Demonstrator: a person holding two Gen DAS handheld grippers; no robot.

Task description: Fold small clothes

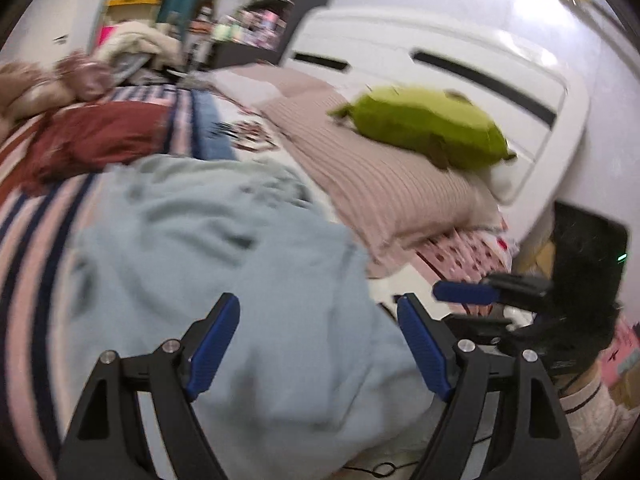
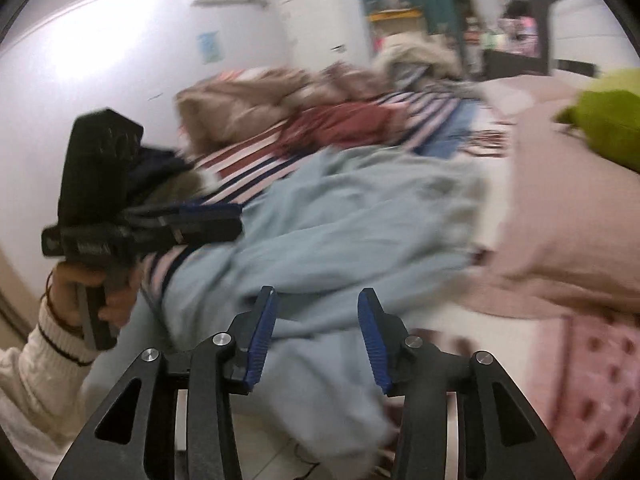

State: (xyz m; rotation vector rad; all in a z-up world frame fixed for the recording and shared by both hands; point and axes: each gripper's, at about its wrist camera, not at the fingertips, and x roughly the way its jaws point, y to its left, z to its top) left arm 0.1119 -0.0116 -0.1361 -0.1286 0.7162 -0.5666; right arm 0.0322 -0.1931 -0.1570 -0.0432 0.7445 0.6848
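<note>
Bedroom, cluttered bed (image 1: 36, 216) — my two claws over a rumpled garment.

From the left: striped bedding with a dark red garment (image 1: 92, 140), then the pale blue garment (image 1: 224, 264) crumpled mid-bed, pink pillow (image 1: 380, 188) and green plush (image 1: 424, 128) to the right. My left claw (image 1: 318, 344) hangs wide and empty right over the blue cloth; my right claw (image 2: 316, 334) is also parted, empty, at its near hem. Its long axis seems to run away from me — blur hides the edges.
</note>
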